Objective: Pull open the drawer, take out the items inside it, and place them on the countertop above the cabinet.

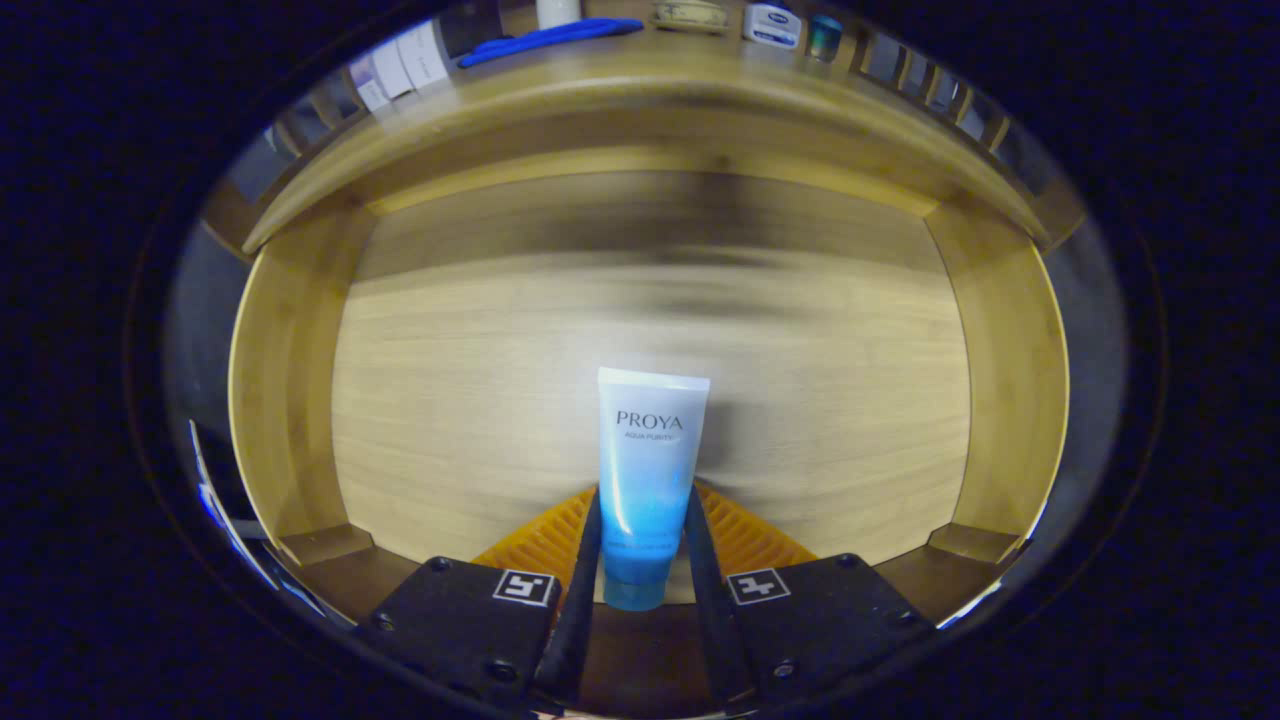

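Gripping the blue tube (645, 480) between both fingers of the hand-held gripper (643, 530), low centre of frame, over the open drawer (500, 340); removal step judged underway. Next: lifting toward the table (640, 75) at top.

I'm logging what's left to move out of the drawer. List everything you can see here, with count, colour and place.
tube: one, white fading to blue with a blue cap, held between the gripper's fingers above the drawer floor, cap end toward the camera.
drawer: one, light wood, pulled open beneath the tube; its floor looks bare.
countertop: one, light wood, beyond the drawer's far wall.
blue flat item: one, on the countertop, too blurred to identify.
small containers: several, white and teal, lined up on the countertop.
gripper: one, fingers pressing both sides of the tube near its cap end.
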### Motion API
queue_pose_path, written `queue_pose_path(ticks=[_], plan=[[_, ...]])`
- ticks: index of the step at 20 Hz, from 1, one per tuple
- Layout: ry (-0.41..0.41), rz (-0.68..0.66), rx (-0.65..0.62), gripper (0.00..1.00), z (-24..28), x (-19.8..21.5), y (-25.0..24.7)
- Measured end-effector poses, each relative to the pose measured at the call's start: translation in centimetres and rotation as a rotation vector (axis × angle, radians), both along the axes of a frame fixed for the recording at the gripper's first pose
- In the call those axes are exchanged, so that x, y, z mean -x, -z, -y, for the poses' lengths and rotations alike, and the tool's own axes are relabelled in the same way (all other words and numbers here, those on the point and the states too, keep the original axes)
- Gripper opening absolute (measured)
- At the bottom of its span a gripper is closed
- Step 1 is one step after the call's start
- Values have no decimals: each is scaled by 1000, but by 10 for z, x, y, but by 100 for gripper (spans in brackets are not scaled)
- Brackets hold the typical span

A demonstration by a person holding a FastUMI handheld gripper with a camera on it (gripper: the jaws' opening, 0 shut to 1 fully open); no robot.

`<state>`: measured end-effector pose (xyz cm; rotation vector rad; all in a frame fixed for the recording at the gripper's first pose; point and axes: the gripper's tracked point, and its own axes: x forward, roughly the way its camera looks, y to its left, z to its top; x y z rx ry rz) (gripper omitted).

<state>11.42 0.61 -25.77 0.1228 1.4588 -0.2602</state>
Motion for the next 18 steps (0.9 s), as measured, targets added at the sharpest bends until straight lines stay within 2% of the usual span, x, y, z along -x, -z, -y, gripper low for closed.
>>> queue_pose_path(ticks=[11, 18], plan=[[-60, 173, 32, 49, 5, -41, -107], [-61, 288, 79, 49, 20, -99, -157]])
